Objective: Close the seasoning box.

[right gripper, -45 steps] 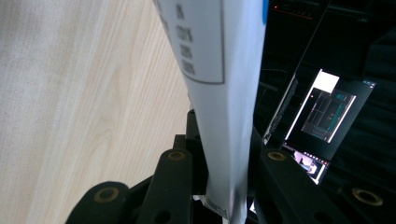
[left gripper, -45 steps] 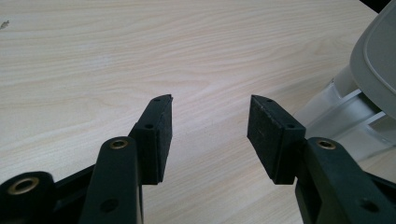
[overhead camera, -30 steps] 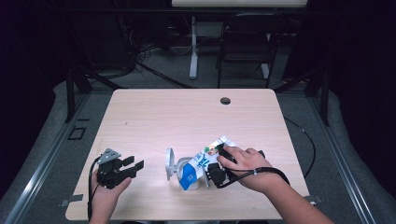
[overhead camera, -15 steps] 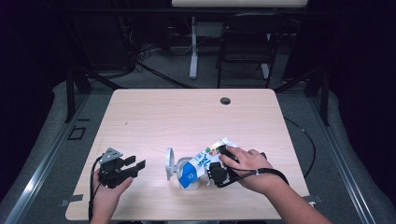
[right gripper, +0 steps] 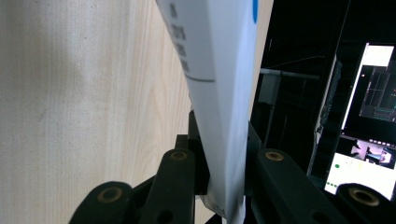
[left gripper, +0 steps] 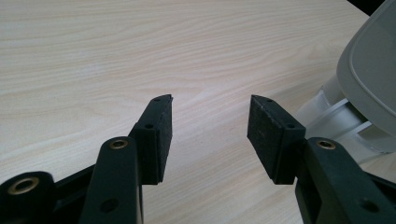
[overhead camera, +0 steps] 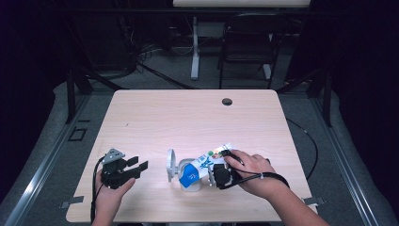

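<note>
Almost nothing has moved since a second ago: my right hand point(overhead camera: 254, 170) has only slid a tiny bit, and my left one sits where it was. My right gripper point(overhead camera: 221, 175) has its jaws squeezed tight on a white and blue carton point(overhead camera: 203, 167), which lies tipped over near the front of the counter point(overhead camera: 188, 117). The carton leans on a small grey stand point(overhead camera: 173, 165). My left gripper point(overhead camera: 126, 168) waits off to the side with its jaws wide apart, holding nothing, and the stand point(left gripper: 369, 88) is just ahead of it. I think the carton could get squashed if I squeeze harder. It could also bump the stand and knock it over if I pull it away fast.
</note>
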`<control>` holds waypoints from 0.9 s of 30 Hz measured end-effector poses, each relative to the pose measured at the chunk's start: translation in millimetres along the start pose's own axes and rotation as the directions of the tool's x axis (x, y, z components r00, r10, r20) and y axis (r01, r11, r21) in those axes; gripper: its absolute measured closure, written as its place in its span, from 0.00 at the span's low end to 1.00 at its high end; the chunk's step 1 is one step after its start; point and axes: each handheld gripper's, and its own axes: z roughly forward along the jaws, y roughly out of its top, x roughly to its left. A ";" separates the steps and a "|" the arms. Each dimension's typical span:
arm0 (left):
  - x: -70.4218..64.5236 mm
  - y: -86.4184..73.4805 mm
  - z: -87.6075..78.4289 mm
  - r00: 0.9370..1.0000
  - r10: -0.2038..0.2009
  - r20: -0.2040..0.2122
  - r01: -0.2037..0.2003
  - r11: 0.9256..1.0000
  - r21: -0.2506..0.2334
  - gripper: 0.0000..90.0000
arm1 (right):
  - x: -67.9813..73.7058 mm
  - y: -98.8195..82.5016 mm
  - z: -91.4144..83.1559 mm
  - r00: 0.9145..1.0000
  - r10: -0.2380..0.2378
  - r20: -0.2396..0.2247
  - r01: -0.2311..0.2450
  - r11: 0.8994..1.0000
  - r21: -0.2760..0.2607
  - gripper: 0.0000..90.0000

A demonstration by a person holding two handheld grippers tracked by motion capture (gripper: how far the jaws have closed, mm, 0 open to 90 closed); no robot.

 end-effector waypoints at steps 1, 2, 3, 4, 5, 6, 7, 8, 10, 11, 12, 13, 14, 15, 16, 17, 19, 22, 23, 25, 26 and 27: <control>-1.0 0.7 1.5 1.000 -0.003 0.001 0.003 1.000 -0.007 0.56 | -0.1 -0.5 -0.3 1.000 0.007 -0.001 -0.007 1.000 -0.004 0.91; -2.4 1.5 3.0 1.000 -0.004 0.003 0.004 1.000 -0.011 0.56 | -0.5 -0.7 -1.2 1.000 0.007 -0.001 -0.007 1.000 0.001 0.91; -3.3 2.4 4.0 1.000 0.003 0.004 -0.003 1.000 -0.006 0.56 | -0.1 -1.5 -0.6 1.000 0.016 -0.006 -0.016 1.000 -0.011 0.91; -4.1 2.9 5.3 1.000 0.006 0.009 -0.006 1.000 -0.002 0.56 | 0.3 -1.9 -0.9 1.000 0.019 -0.012 -0.020 1.000 -0.010 0.91; -5.0 2.9 6.9 1.000 0.007 0.009 -0.007 1.000 -0.001 0.56 | 0.3 -2.5 -1.0 1.000 0.020 -0.016 -0.020 1.000 -0.011 0.91; -5.4 2.8 8.0 1.000 0.011 0.008 -0.011 1.000 0.005 0.56 | 0.3 -3.4 -1.5 1.000 0.022 -0.016 -0.022 1.000 -0.011 0.91; -5.6 2.4 9.0 1.000 0.011 0.004 -0.011 1.000 0.008 0.56 | 0.1 -4.3 -1.4 0.999 0.035 -0.023 -0.036 0.999 -0.021 0.91; -5.0 2.1 9.7 1.000 0.011 0.004 -0.011 1.000 0.008 0.56 | -0.2 -5.3 -1.8 0.998 0.053 -0.029 -0.054 0.998 -0.025 0.91; -4.0 1.6 9.8 1.000 0.004 0.003 -0.004 1.000 0.013 0.56 | -2.1 -7.1 -2.8 0.997 0.067 -0.038 -0.068 0.997 -0.026 0.91; -3.6 1.4 10.0 1.000 0.004 -0.003 -0.004 1.000 0.015 0.56 | -2.1 -8.3 -1.9 0.996 0.077 -0.035 -0.078 0.996 -0.041 0.91; -2.8 1.4 9.5 1.000 0.009 -0.005 -0.009 1.000 0.022 0.56 | -2.9 -8.8 -3.1 0.996 0.079 -0.036 -0.080 0.997 -0.024 0.91; -2.4 0.8 9.9 1.000 0.006 -0.004 -0.005 1.000 0.017 0.56 | -3.5 -10.3 -2.0 0.995 0.087 -0.039 -0.088 0.995 -0.037 0.91; -2.2 0.6 10.1 1.000 0.004 -0.005 -0.004 1.000 0.015 0.56 | -4.6 -11.6 -2.1 0.994 0.102 -0.050 -0.104 0.994 -0.037 0.91; -1.8 0.6 9.4 1.000 0.005 -0.004 -0.005 1.000 0.023 0.56 | -5.7 -13.2 -1.0 0.992 0.116 -0.055 -0.119 0.991 -0.054 0.91; -1.7 0.4 9.2 1.000 0.001 -0.003 -0.001 1.000 0.023 0.56 | -6.2 -14.6 -0.4 0.990 0.129 -0.063 -0.132 0.990 -0.057 0.91; -1.5 0.1 9.4 1.000 0.001 -0.001 -0.001 1.000 0.017 0.56 | -6.3 -15.8 0.5 0.988 0.143 -0.066 -0.147 0.987 -0.060 0.91; -1.3 0.2 8.7 1.000 0.002 -0.002 -0.002 1.000 0.019 0.56 | -6.9 -18.1 1.7 0.982 0.172 -0.083 -0.177 0.982 -0.063 0.91; -0.8 0.2 9.5 1.000 -0.001 -0.003 0.001 1.000 0.007 0.56 | -6.4 -20.6 2.1 0.970 0.222 -0.099 -0.229 0.970 -0.076 0.91; -0.7 0.3 9.4 1.000 -0.002 -0.005 0.002 1.000 0.007 0.56 | -6.6 -21.5 2.5 0.968 0.230 -0.104 -0.239 0.967 -0.086 0.91; 0.4 0.0 9.2 1.000 -0.003 -0.002 0.003 1.000 0.007 0.56 | -6.2 -22.4 2.3 0.960 0.256 -0.117 -0.267 0.960 -0.084 0.91; 1.0 -0.1 8.6 1.000 -0.003 -0.002 0.003 1.000 0.012 0.56 | -6.0 -22.8 2.3 0.954 0.271 -0.128 -0.282 0.956 -0.084 0.91; 1.3 -0.2 8.4 1.000 -0.004 -0.005 0.004 1.000 0.011 0.56 | -6.0 -23.3 2.6 0.951 0.280 -0.134 -0.292 0.952 -0.087 0.91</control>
